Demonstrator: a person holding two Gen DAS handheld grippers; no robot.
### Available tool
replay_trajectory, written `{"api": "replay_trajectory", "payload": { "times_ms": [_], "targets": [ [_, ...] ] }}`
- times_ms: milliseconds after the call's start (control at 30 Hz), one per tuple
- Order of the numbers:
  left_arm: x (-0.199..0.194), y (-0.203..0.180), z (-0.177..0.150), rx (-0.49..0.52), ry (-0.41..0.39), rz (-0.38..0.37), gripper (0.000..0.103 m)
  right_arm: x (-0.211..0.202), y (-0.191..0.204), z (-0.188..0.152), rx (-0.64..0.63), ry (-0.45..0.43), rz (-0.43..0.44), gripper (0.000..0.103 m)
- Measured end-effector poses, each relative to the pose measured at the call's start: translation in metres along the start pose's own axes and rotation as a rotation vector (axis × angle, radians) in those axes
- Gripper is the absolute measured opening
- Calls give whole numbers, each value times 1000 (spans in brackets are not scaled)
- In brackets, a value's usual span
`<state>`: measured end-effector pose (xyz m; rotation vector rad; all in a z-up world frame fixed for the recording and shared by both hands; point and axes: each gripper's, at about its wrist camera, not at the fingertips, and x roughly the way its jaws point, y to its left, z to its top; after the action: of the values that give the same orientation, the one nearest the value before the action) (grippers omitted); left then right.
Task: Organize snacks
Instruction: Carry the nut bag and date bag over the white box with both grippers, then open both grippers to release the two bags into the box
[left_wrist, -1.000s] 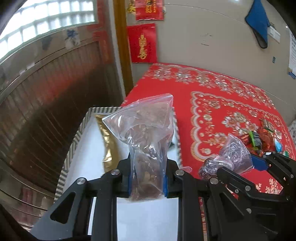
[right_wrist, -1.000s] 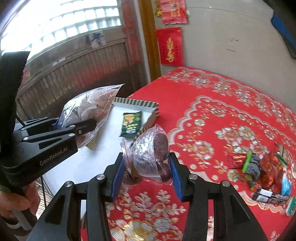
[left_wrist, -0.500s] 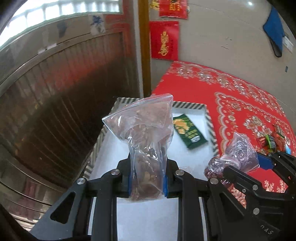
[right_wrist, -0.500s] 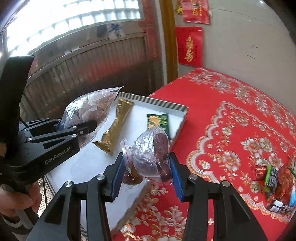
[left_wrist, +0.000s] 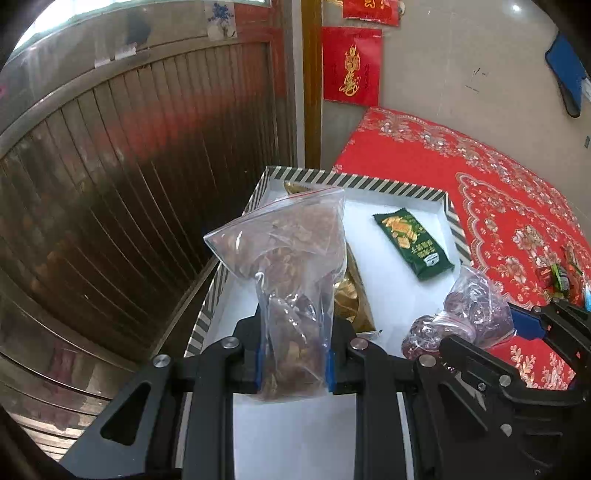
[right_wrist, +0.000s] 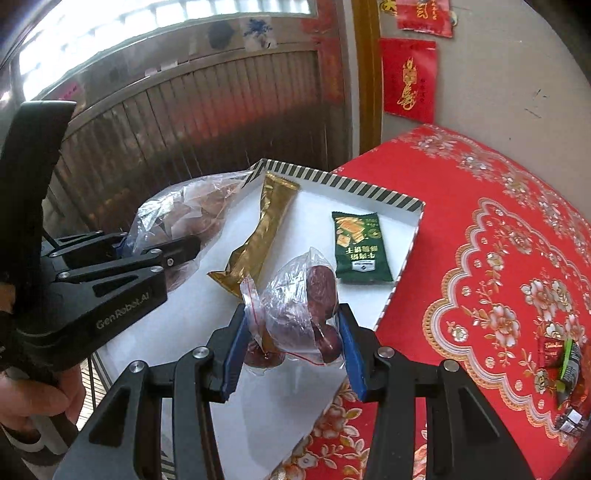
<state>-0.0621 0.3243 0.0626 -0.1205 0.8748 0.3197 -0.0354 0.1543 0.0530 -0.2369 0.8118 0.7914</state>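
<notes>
On my left, the left gripper (left_wrist: 294, 360) is clamped narrowly on a clear zip bag of brown dried pieces (left_wrist: 291, 266), held upright over the white tray (left_wrist: 354, 181) with its striped rim. Inside the tray I see 2 packets lying flat: a gold packet (right_wrist: 264, 230) and a green packet (right_wrist: 360, 248). To the right, my right gripper (right_wrist: 293, 345) pinches a smaller clear bag of dark red dates (right_wrist: 303, 306) above the tray's near edge. Loose wrapped snacks (right_wrist: 563, 363) sit far right on the red cloth (right_wrist: 480, 229).
</notes>
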Motion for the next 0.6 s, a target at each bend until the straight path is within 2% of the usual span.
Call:
{"api": "replay_trajectory", "payload": {
  "times_ms": [600],
  "targets": [
    [26, -1, -8, 7, 70, 11, 25, 25, 3, -5, -2, 64, 26, 47]
  ]
}}
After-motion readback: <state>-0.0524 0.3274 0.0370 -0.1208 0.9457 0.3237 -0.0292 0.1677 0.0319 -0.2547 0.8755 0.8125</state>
